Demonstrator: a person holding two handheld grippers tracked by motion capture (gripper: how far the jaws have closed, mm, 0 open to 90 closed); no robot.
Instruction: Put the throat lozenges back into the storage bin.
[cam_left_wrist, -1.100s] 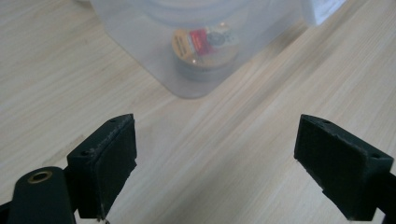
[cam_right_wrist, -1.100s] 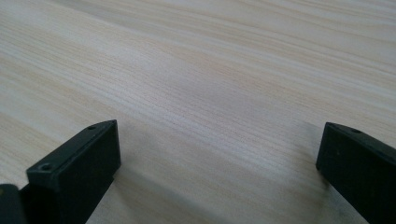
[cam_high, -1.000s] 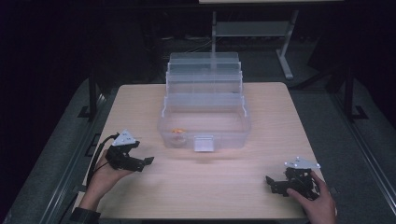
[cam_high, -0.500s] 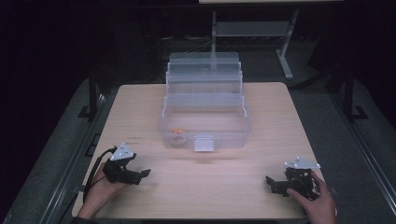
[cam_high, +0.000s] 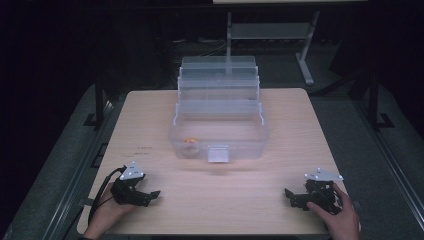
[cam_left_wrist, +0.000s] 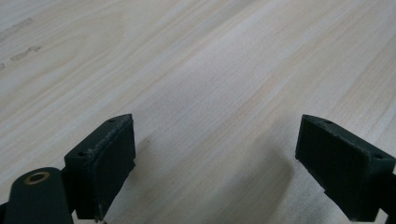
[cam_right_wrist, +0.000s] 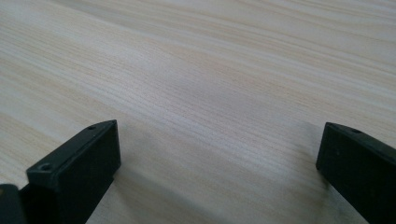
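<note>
Grippers first, since nothing is in hand: our left gripper (cam_high: 150, 195) rests at the near left corner of the wooden table (cam_high: 300, 125), and our right gripper (cam_high: 295, 196) at the near right corner, each held low over the bare wood. In the left gripper view its jaws stand wide apart with nothing but grain between them, and the right gripper view shows the same: jaws spread, empty, close above the tabletop. Both point inward toward the middle of the table, well apart from each other.

Farther back, in the centre, stands the clear tiered box (cam_high: 220, 125), its trays stepped open toward the far edge and its deep bottom bin facing us with a small latch (cam_high: 218, 153) on the front wall. Inside that bin, at its near left corner, we can make out a small orange piece (cam_high: 189, 140) and a pale ring-like thing just below it; they are too small to identify. Behind the table, a grey stand (cam_high: 270, 30) rises out of the dark.

We judge this a rest pose, either before work on the box begins or after it is finished. If more is to come, the next move calls for lifting a gripper off the wood and carrying it forward to the box, keeping the jaws open until they straddle whatever is to be taken.
</note>
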